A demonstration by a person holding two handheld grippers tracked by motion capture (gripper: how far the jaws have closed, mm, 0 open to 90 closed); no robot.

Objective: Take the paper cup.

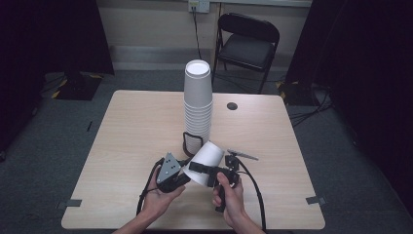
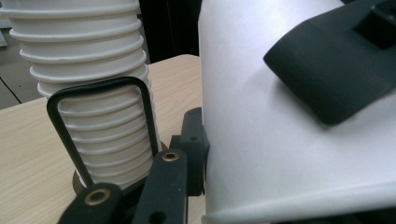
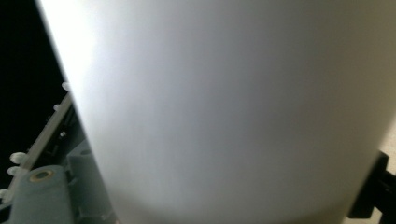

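Right hand-held gripper (image 1: pixel 202 170) was clamped across the wall of a single white paper cup (image 1: pixel 206 161), one jaw lying on the outside of the cup as seen in the left gripper view. Cup was held off the worktop (image 1: pixel 131 141), tipped on its side, long axis running from the wide rim near the left hand up toward the stack. Left hand-held gripper (image 1: pixel 182 168) sat just beside the cup's rim end, jaw touching or nearly touching it; couldn't tell if it was actually gripping or how wide it stood. So the cup lay directly between the two grippers, right one owning it.

Cup stack (image 1: pixel 197 105) stood upright just behind the held cup, base in a black wire holder (image 1: pixel 190 141).

Count: one loose cup, one stack (roughly ten-plus rims, too tight to count exactly), one holder, two grippers. Folding chair (image 1: pixel 246 41) well behind the worktop.
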